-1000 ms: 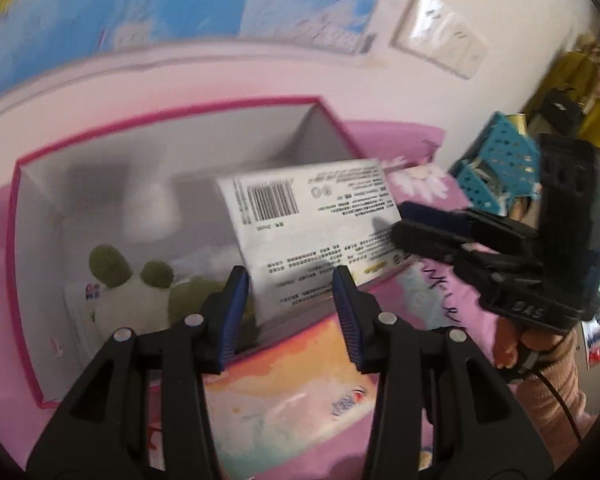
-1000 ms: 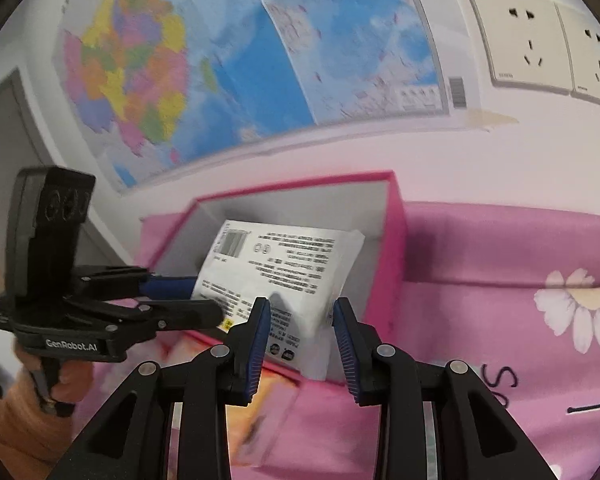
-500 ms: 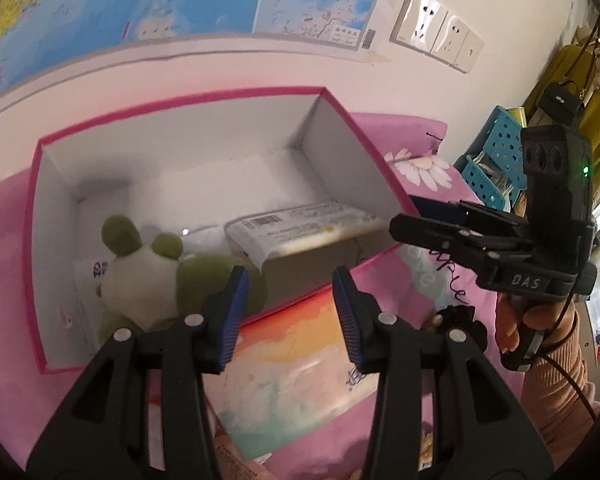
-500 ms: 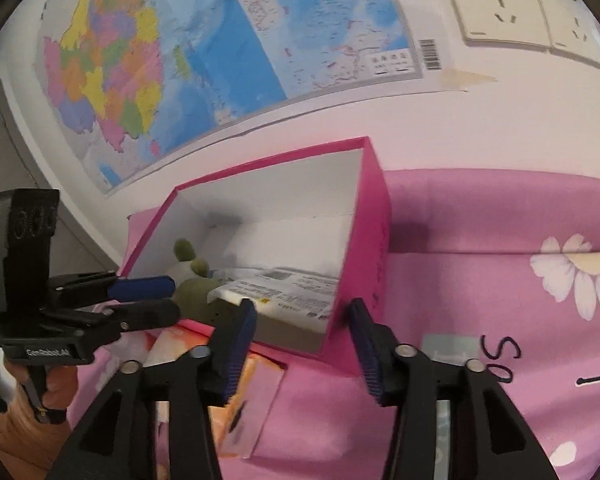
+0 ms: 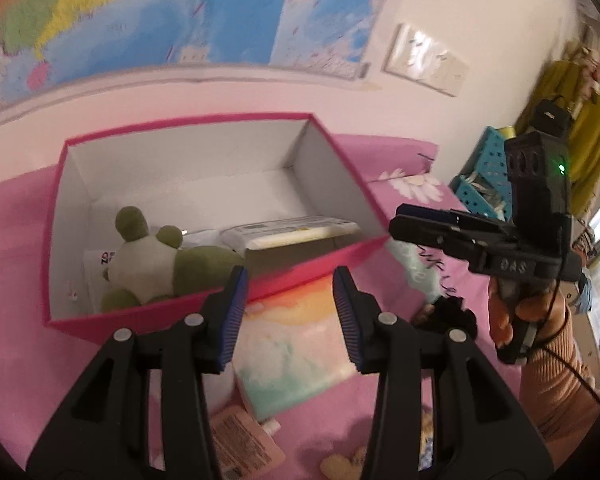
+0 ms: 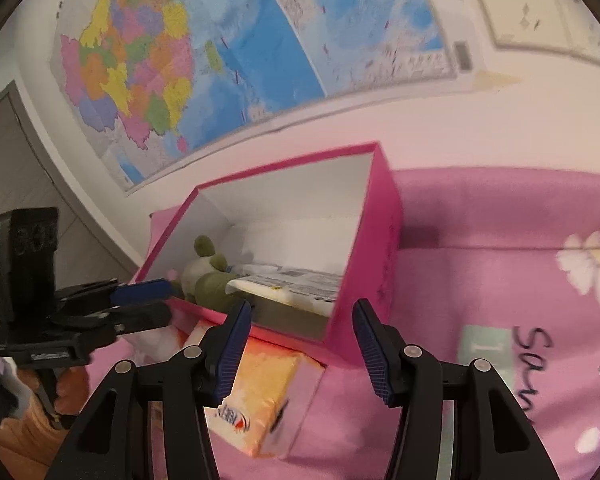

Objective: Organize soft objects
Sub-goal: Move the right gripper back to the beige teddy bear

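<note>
One open-topped pink cardboard box with white inner walls point(image 5: 352, 184) stands on the pink flowered bedcover point(image 6: 480, 280), against the wall. Inside it lie one green-and-white plush frog point(image 5: 152, 264) at the left end and one flat white printed tissue pack point(image 5: 292, 232) along the near wall. One orange-and-pastel tissue pack point(image 5: 296, 344) lies outside, just before the box. Two grippers are present. Left gripper point(image 5: 288, 312): jaws apart, nothing between them. Right gripper point(image 6: 302, 344): jaws apart, having just been opening, nothing between them.
</note>
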A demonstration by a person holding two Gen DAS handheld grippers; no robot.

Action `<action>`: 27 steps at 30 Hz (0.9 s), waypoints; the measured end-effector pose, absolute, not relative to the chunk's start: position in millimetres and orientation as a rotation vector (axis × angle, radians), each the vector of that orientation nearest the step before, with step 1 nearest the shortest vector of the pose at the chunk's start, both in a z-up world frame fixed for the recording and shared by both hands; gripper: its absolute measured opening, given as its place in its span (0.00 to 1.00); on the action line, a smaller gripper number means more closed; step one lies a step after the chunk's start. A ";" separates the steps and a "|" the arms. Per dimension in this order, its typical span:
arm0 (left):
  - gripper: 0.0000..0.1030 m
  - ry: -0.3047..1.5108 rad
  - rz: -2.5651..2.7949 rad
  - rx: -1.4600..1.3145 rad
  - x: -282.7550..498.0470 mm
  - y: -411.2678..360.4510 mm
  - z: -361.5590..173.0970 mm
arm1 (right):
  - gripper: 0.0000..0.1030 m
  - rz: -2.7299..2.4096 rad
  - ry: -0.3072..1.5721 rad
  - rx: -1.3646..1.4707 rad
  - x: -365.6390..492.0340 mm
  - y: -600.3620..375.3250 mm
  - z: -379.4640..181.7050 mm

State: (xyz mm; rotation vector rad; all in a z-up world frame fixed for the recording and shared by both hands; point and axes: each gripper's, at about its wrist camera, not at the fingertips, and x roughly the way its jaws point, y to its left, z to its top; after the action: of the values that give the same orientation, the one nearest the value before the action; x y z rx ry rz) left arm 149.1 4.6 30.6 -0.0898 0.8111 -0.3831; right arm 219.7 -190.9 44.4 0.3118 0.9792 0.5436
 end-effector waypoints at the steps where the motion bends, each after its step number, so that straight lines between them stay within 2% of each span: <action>1: 0.45 0.794 -0.400 -0.084 143.8 0.4 33.9 | 0.53 0.538 0.967 0.297 214.2 -193.5 49.4; 3: 0.54 0.774 -0.439 -0.083 132.0 -3.3 38.1 | 0.53 0.539 0.959 0.283 200.1 -200.7 56.5; 4: 0.55 0.765 -0.456 -0.082 126.3 -6.4 39.7 | 0.53 0.534 0.963 0.274 192.4 -204.8 58.4; 13: 0.55 0.803 -0.584 -0.036 80.0 -28.0 19.3 | 0.54 0.514 0.999 0.248 117.5 -227.8 63.2; 20: 0.55 0.886 -0.572 -0.067 49.5 -13.8 -10.6 | 0.54 0.712 1.044 0.214 66.4 -188.0 59.6; 27: 0.55 0.935 -0.573 -0.093 35.5 -0.4 -24.0 | 0.52 0.771 1.125 0.113 52.6 -155.0 33.3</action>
State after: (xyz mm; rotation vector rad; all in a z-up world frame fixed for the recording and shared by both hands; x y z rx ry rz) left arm 35.5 -0.4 -24.0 -0.0933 0.9349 -0.5735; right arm 52.6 -155.0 33.3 0.1131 1.1248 0.7708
